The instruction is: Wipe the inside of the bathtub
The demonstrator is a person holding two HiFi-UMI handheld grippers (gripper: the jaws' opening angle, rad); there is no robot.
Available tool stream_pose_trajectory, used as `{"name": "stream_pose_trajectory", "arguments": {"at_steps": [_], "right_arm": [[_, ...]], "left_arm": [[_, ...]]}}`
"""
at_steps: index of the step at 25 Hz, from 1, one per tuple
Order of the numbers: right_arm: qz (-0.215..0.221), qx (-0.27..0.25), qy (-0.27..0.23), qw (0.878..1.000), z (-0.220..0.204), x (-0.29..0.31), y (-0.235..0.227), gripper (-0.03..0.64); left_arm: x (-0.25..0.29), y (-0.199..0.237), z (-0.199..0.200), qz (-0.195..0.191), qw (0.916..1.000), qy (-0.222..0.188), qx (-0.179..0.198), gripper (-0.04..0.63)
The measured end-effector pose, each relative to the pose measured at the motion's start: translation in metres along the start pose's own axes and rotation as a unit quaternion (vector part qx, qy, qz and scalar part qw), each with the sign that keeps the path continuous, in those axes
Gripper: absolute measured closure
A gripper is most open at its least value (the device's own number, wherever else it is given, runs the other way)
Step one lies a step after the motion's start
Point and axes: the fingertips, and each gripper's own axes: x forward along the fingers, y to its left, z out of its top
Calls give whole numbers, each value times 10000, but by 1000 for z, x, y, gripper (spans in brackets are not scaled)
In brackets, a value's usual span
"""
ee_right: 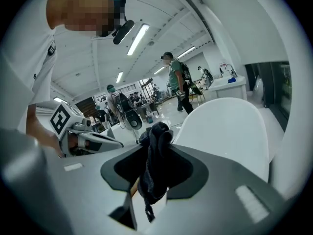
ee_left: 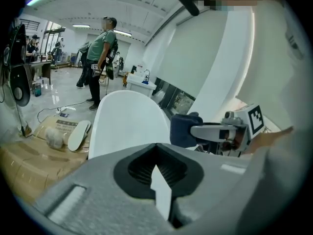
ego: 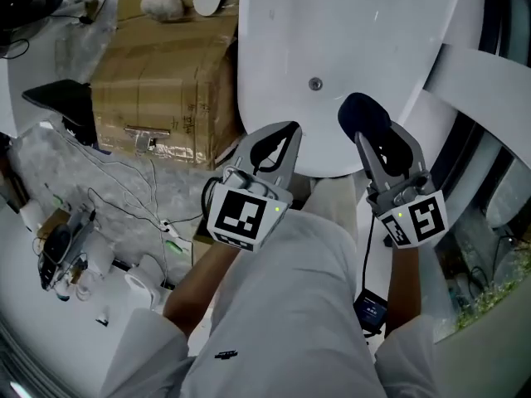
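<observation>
The person stood at the near end of the white bathtub (ego: 373, 31), whose drain (ego: 315, 83) showed as a small metal disc on the pale floor of the basin, and held both tools out over its rounded rim. The right gripper (ego: 367, 143) was clamped on a dark cloth (ego: 362, 114): from that gripper's own view the fabric was bunched up between the jaws, a loose tail hanging below them. From above, the cloth sat over the tub's inner surface just inside the near rim, though I couldn't tell whether it touched the enamel. The left gripper (ego: 284, 135) was just beside it, a little to the left, its tips over the edge of the tub. Its jaws were drawn almost together, with only a thin sliver of white showing between them and nothing held there. Each tool carried its marker cube (ego: 246, 214) close to the person's white sleeves. To the left of the tub stood a big cardboard box (ego: 158, 73) wrapped in tape, touching or very near the tub's side, and thin white cables (ego: 124, 185) trailed across the floor and over some clear plastic wrapping below it. Farther off in the hall, a person in a green shirt (ee_left: 101, 53) stood well beyond the tub's far end, and a black fan (ee_left: 19, 77) stood off to the side.
</observation>
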Motion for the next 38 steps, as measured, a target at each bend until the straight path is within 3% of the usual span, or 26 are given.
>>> {"name": "stream_pose_trajectory", "arguments": {"at_steps": [5,8,11,21,25,30,33,38], "right_arm": [[187,-59,240,9995,-30,78,-13,491],[206,-4,266,9994,-51,110,-24,491],[142,183,227,9995,-69,131,-41,491],[62,253,363,9990,-130,195,-99,492],[8,417,351,9985,-151,218,-115,492],[-15,525,382,9979,-182,246,-136,492],[-57,707,433,9965,-204,260,-149,492],[-47,786,550,9954,-234,277,-164,492]], "left_arm": [[41,63,-24,145,9989,54,-448,595],[67,85,-42,190,9982,54,-567,595],[95,103,-72,277,9952,93,-937,595],[160,152,-127,694,9912,-117,-1120,595],[184,161,-148,671,9922,-19,-1051,595],[215,167,-162,399,9958,-46,-820,595],[233,173,-179,235,9959,35,-868,595],[273,179,-198,-304,9992,238,-31,595]]}}
